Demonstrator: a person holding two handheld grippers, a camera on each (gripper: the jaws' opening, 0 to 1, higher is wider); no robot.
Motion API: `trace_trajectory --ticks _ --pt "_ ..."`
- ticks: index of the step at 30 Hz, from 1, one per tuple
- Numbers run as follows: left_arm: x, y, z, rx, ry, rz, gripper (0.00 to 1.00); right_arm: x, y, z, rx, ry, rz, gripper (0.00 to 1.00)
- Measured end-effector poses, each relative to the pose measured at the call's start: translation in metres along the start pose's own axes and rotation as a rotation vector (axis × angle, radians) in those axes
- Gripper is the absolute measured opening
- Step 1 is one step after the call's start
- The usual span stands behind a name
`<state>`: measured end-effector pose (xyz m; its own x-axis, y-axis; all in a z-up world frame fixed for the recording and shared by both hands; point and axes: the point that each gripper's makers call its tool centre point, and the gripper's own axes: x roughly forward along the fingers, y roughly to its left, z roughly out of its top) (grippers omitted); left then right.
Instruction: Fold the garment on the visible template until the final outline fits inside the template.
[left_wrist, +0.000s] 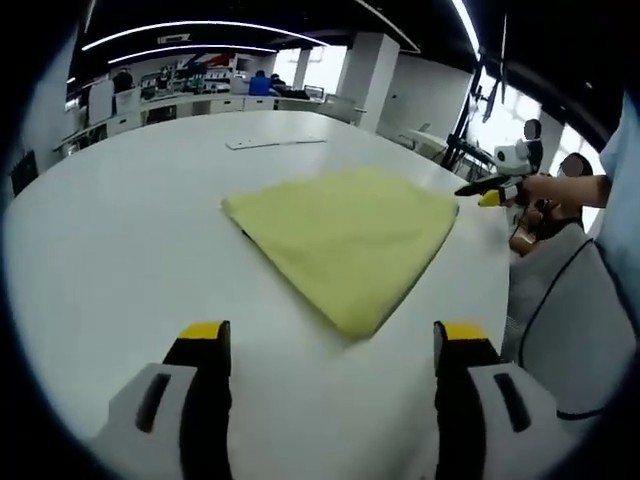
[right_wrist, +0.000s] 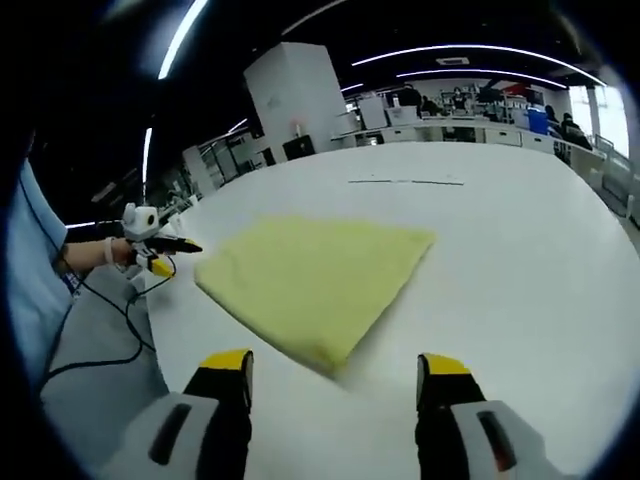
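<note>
The template is hidden beneath the yellow garment (left_wrist: 345, 240) apart from a dark sliver at its 9 o'clock edge, the thin strip (left_wrist: 275, 143) at 12 o'clock on the counter (left_wrist: 120, 250) is too small to identify, and the background desks are blurred.

Both views are evenly lit from above by long ceiling strip lights (left_wrist: 190, 25), which bend into arcs under the fisheye distortion. Daylight from windows (left_wrist: 505, 105) at the right of the left gripper view blows out to white. The white tabletop (left_wrist: 110, 230) is bright with a soft sheen and no hard glare. The cloth (right_wrist: 310, 275) casts only a thin dark shadow along its near edges. The far room is soft and small; edges curve and darken.
</note>
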<state>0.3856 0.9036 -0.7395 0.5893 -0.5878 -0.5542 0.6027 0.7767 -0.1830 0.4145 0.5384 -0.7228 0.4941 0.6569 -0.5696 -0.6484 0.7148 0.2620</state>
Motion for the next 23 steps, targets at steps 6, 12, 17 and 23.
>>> trace_trajectory --ticks 6,12,17,23 --pt "-0.008 0.000 0.004 -0.028 -0.049 0.046 0.99 -0.012 -0.003 0.003 -0.013 -0.049 -0.077 0.99" --pt "-0.013 -0.008 0.005 -0.069 -0.061 0.065 0.99 -0.016 0.001 0.004 -0.005 -0.076 -0.090 0.99" --pt "-0.016 -0.012 0.019 -0.117 -0.140 0.083 0.97 -0.013 0.007 0.003 0.025 -0.089 -0.098 0.97" --pt "-0.020 -0.012 0.024 -0.101 -0.149 0.100 0.97 -0.020 0.012 0.013 0.022 -0.174 -0.112 0.95"
